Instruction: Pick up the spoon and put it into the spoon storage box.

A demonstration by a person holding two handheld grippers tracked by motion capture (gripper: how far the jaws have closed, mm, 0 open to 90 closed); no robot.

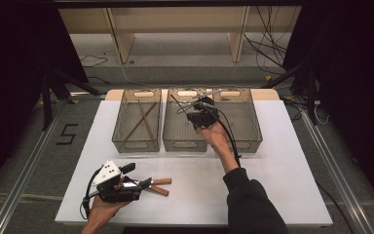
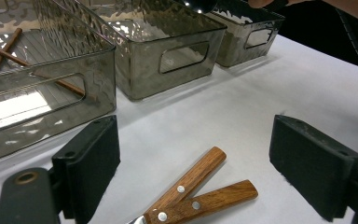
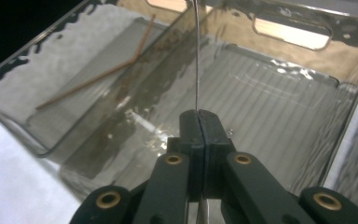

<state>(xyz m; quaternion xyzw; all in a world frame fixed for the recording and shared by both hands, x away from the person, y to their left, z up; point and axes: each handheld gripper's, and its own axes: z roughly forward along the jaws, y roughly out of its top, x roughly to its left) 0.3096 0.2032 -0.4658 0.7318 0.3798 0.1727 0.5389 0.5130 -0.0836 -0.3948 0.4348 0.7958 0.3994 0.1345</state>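
My right gripper point(image 1: 198, 105) hangs over the middle grey see-through bin point(image 1: 182, 144), shut on a thin metal utensil point(image 1: 207, 95) that sticks out toward the far rim. In the right gripper view the jaws of this gripper point(image 3: 199, 119) meet on the utensil's edge point(image 3: 196, 56), above the bin floor point(image 3: 270, 102). My left gripper point(image 1: 137, 176) rests low near the table's front left, open. Two wooden-handled knives point(image 2: 200, 186) lie crossed on the white table between its jaws, untouched; their handles point(image 1: 159, 186) point right.
Three grey bins stand in a row at the back. The left bin point(image 1: 137, 146) holds crossed brown chopsticks point(image 1: 143, 119), which the right gripper view point(image 3: 98, 79) shows through the bin wall. The right bin point(image 1: 249, 142) lies behind the right forearm. A cable trails from each gripper.
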